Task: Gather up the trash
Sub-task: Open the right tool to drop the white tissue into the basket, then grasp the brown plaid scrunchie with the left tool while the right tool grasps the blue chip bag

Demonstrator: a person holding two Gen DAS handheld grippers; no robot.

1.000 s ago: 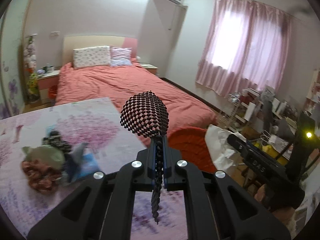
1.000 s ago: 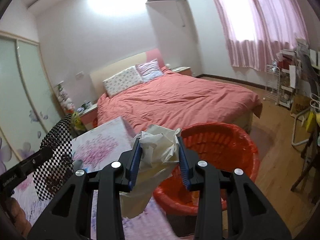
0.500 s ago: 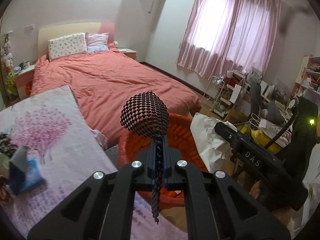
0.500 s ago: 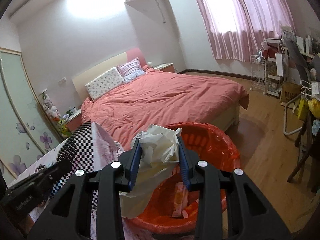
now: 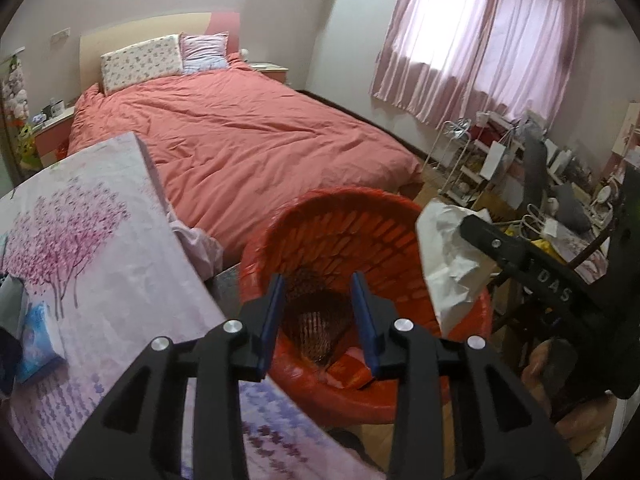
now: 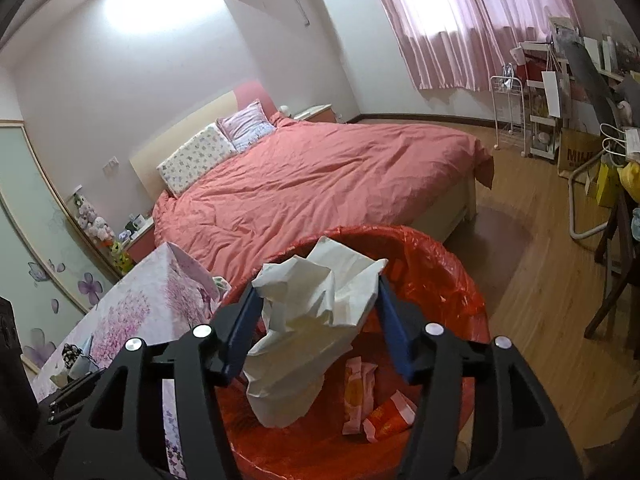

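- A bedroom: a bed (image 6: 320, 184) under a salmon-pink cover fills the middle, with two pillows (image 5: 160, 58) at the headboard, pink curtains (image 5: 480, 32) over the window and a wooden floor (image 6: 560, 280).
- The left gripper (image 5: 319, 312) points down into the red bin (image 5: 360, 216). Its jaws are opening, the blue pads apart.
- Between those pads, but not pressed by them, shows a dark checkered net wrapper (image 5: 316, 320), lying loose inside the bin below the fingers.
- The right gripper (image 6: 316, 324) also points down over the bin, seen here with its red liner bag (image 6: 452, 280). Its jaws are opening too.
- A crumpled piece of white paper (image 6: 316, 304) sits between the right gripper's pads, reaching both at its upper edges while its lower part hangs down over the bin. Whether the pads still press it cannot be told.
- In the left view the same paper (image 5: 448, 256) shows at the bin's right rim, beside the black body of the right gripper.
- At the bottom of the bin lie a few snack wrappers (image 6: 360, 396), pink and orange.
- Just left of the bin stands a table with a purple flowered cloth (image 5: 100, 248).
- On the cloth, at its left edge, lie a blue packet (image 5: 38, 340) and a small heap of other scraps (image 6: 76, 356), too small to make out.
- Along the right wall are white racks (image 6: 536, 116) crowded with boxes and bags.
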